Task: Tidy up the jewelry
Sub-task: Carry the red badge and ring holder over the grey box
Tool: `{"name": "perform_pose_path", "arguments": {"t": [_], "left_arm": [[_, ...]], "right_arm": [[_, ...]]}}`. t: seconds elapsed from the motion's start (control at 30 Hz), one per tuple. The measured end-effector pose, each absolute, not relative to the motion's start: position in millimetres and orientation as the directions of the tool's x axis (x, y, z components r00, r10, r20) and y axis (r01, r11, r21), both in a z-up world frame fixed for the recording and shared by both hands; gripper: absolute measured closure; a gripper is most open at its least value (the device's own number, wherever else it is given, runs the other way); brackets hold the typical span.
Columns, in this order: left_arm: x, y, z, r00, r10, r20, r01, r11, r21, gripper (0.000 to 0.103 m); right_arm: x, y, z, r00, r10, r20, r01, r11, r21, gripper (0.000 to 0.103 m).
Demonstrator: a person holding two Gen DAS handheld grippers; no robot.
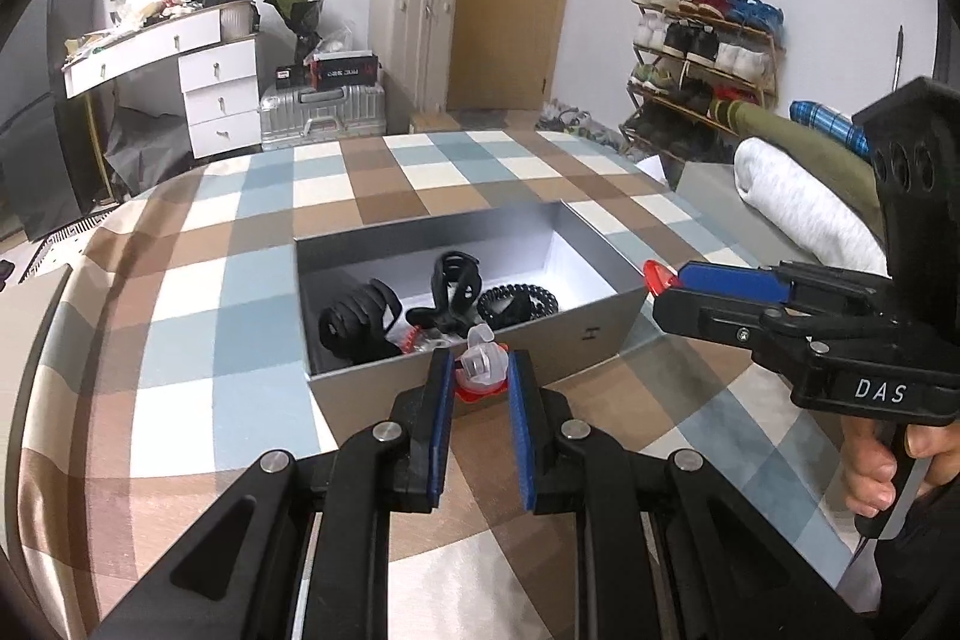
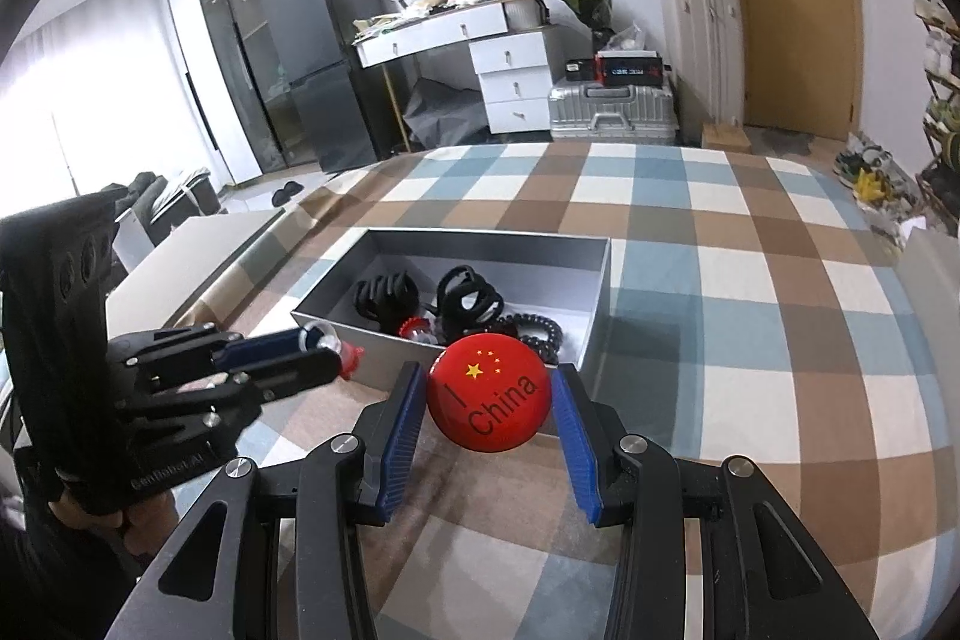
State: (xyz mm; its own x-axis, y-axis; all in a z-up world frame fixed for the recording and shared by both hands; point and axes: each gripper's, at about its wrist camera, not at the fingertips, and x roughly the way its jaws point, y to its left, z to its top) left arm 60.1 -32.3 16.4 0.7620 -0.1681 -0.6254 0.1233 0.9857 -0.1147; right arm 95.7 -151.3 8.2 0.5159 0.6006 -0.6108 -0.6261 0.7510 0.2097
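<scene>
A grey open box (image 1: 336, 244) (image 2: 594, 292) sits on the checked tablecloth. It holds two black claw clips (image 1: 360, 319) (image 1: 453, 289) and a black spiral hair tie (image 1: 519, 301). My left gripper (image 1: 480, 370) is shut on a small clear and red trinket (image 1: 480, 367), held at the box's near wall; it also shows in the right wrist view (image 2: 336, 346). My right gripper (image 2: 489, 400) is shut on a round red badge (image 2: 489, 394) with yellow stars and the word "China", just in front of the box's near right corner; its edge shows in the left wrist view (image 1: 657, 274).
The round table (image 1: 180, 280) carries a blue, brown and white checked cloth. A white rolled towel (image 1: 798, 208) and folded fabric lie at its right side. Beyond the table stand suitcases, a white desk and a shoe rack.
</scene>
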Motion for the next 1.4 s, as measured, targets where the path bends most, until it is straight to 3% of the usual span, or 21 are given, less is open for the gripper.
{"name": "perform_pose_path", "arguments": {"t": [0.67,1.4], "left_arm": [[53.2,-16.8,31.2,0.815,-0.126,-0.565,0.075,0.991,-0.112,0.090],[60.9,-7.5,29.9,0.825,-0.102,-0.556,0.041,0.992,-0.122,0.090]], "right_arm": [[91.4,-150.0,12.2,0.528,0.622,-0.578,-0.635,0.741,0.218,0.061],[100.2,-149.4,10.5,0.529,0.650,-0.545,-0.619,0.735,0.276,0.061]]}}
